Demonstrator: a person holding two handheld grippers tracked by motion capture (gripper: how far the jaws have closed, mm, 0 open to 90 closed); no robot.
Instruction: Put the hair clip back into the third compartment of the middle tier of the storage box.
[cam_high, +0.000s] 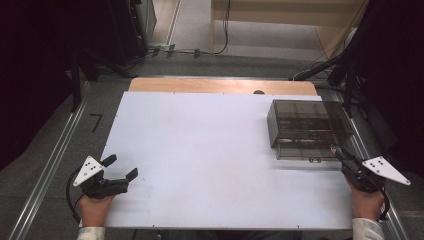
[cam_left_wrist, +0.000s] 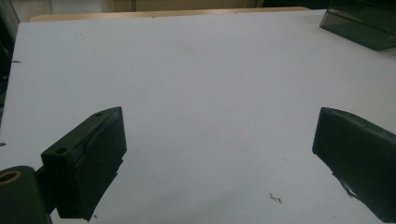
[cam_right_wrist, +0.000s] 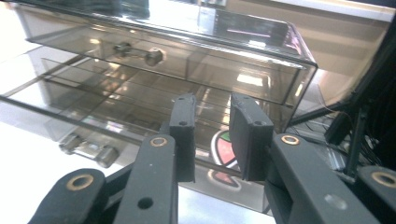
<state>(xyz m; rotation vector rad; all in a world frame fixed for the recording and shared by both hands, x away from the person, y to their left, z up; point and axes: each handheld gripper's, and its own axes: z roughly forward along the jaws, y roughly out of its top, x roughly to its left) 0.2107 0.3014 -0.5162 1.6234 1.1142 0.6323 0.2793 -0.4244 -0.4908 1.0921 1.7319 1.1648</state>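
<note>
The left gripper (cam_high: 121, 167) rests low at the near left corner of the table (cam_high: 200, 150), jaws spread wide. The right gripper (cam_high: 336, 150) reaches forward at the table's right edge, jaws nearly closed with a narrow gap.

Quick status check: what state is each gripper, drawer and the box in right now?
left gripper: open, jaws wide apart, holding nothing.
right gripper: jaws narrowly apart, nothing between them.
drawer box: upright on white table.
upper drawer: closed.
lower drawer: pulled out.
</note>
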